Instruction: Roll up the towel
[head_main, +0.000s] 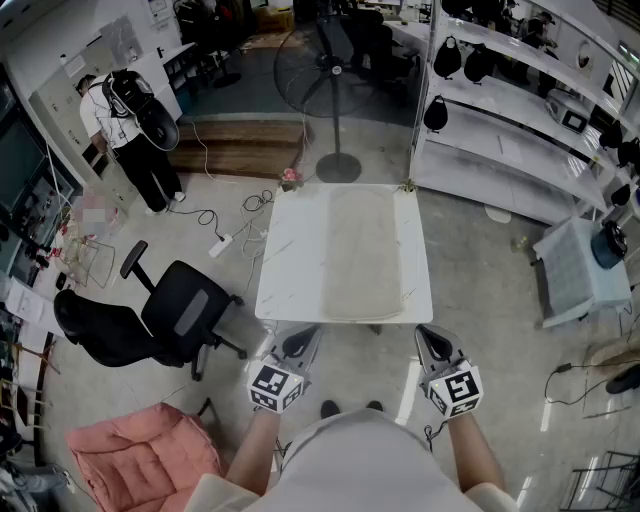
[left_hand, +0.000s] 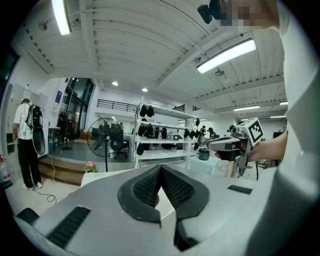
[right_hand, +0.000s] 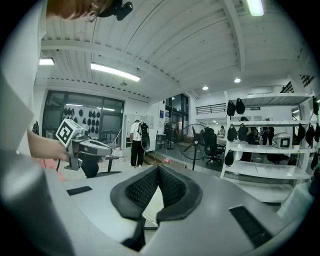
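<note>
Straight shot from your left tongs (head_main: 303, 336) and right tongs (head_main: 428, 336) to the counter's (head_main: 290, 250) near edge, lower middle of the frame. The towel (head_main: 362, 255) lies flat on top, low enough to sweep over. An office chair (head_main: 185, 310) crowds the left side, a fan (head_main: 330, 70) stands just past the far edge, and shelving (head_main: 520, 130) fills the upper right.

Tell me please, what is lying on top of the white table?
A beige towel lies flat and unrolled on the table. A small pink flower sits at its far left corner. The tabletop under the towel is covered and cannot be seen.
</note>
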